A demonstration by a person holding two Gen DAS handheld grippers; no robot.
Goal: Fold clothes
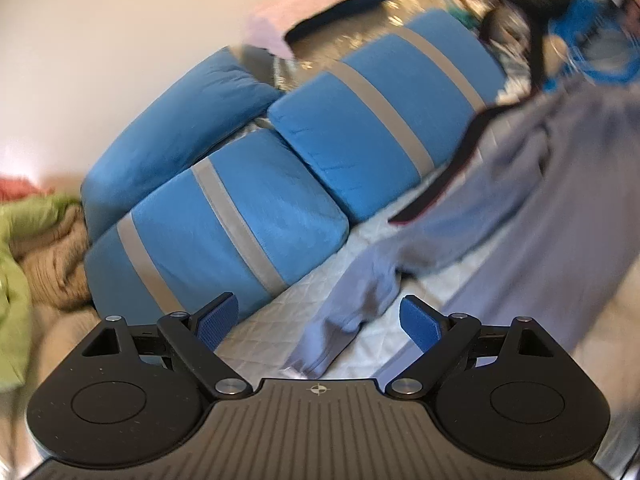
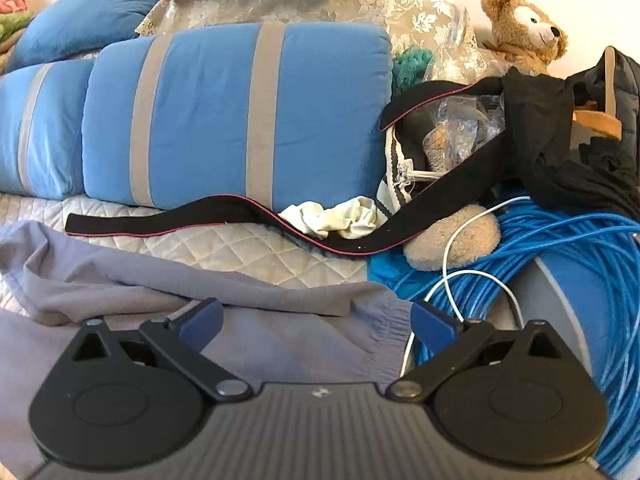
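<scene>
The grey garment (image 2: 240, 340) sprawls across the quilted bedcover (image 2: 224, 248) below the blue pillows (image 2: 224, 116); it looks light, limp and easily bunched, best pinched at a hem or corner. The left gripper (image 1: 320, 316) and right gripper (image 2: 318, 320) gape wide, holding nothing.

Lavender garment (image 2: 240, 344) – blue, grey-striped pillows (image 2: 236, 116).

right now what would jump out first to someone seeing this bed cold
The blue pillows with grey stripes along the back of the bed, then the grey garment spread on the quilt in front. At right, a teddy bear sits above a heap of blue cable.
</scene>
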